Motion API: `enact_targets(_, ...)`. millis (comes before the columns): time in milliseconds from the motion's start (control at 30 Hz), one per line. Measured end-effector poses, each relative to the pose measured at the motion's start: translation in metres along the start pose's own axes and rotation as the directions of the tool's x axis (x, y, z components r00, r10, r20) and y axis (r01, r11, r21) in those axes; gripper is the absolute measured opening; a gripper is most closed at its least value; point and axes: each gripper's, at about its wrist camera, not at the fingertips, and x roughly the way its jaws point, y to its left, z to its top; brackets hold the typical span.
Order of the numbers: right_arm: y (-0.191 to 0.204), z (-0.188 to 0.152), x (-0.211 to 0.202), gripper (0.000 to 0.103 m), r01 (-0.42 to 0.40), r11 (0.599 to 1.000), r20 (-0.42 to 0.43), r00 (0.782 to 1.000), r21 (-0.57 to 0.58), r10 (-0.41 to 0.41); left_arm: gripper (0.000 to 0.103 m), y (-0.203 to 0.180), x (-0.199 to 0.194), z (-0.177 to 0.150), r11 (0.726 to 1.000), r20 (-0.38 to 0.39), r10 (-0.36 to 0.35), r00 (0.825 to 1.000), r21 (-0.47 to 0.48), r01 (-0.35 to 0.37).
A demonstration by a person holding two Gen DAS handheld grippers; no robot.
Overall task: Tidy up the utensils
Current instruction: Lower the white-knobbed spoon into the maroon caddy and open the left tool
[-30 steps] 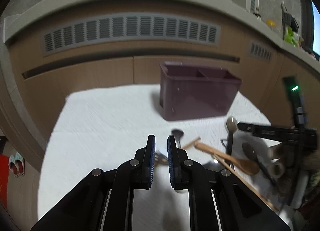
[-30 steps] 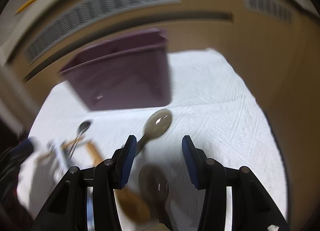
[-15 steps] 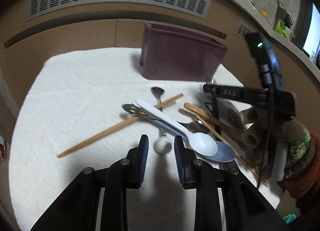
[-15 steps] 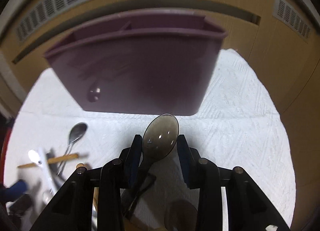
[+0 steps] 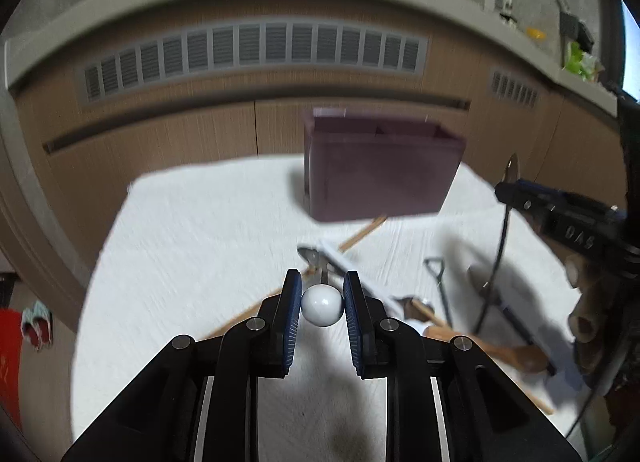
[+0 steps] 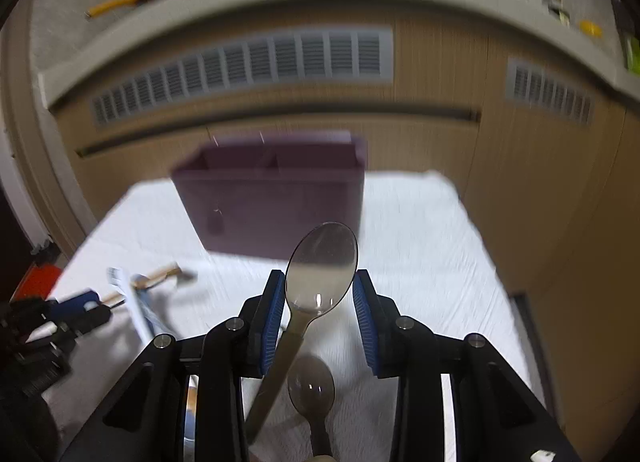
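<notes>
My left gripper [image 5: 322, 304] is shut on the white ball end [image 5: 322, 305] of a metal utensil and holds it above the white cloth [image 5: 192, 246]. My right gripper [image 6: 320, 296] is shut on a metal spoon [image 6: 322, 262], bowl pointing forward, lifted off the cloth. The right gripper also shows at the right of the left wrist view [image 5: 560, 218]. A purple two-compartment utensil holder [image 5: 380, 172] stands at the back of the cloth; it also shows in the right wrist view [image 6: 276, 198]. Chopsticks, wooden spoons and other utensils lie in a pile [image 5: 460, 314].
Wooden cabinet fronts with a vent grille [image 5: 256, 50] stand behind the cloth. A second metal spoon [image 6: 311, 390] lies on the cloth under my right gripper. A white utensil and a chopstick [image 6: 140, 294] lie at the left in the right wrist view.
My left gripper has shut on the white ball-ended utensil and lifted it. My right gripper has raised the spoon and pulled back from the purple holder.
</notes>
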Motion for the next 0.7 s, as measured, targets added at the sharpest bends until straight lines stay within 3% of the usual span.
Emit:
enact_targets(333,0.017,0.016,-0.018,0.030,0.001,0.998,0.065,0.998,-0.059,0.003,0.022,0.017,-0.042,0.034,0.996,0.039,-0.078,0.996,-0.030,0.079)
enact_targets(467,0.020,0.030,-0.028,0.030,-0.013,0.998,0.107,0.994,-0.064,0.019,0.022,0.017,-0.055,0.056,0.994,0.091,-0.104,0.990,-0.027,0.106)
enact_targets(533,0.021,0.050,-0.039,0.030,0.000,0.997,0.165,0.986,-0.083,0.014,0.022,0.017,-0.065,0.077,0.990,0.134,-0.133,0.982,-0.028,0.137)
enact_targets(700,0.022,0.125,-0.060,0.030,0.084,0.987,0.323,0.946,-0.134,-0.037,0.022,0.012,-0.083,0.149,0.975,0.275,-0.215,0.937,-0.002,0.224)
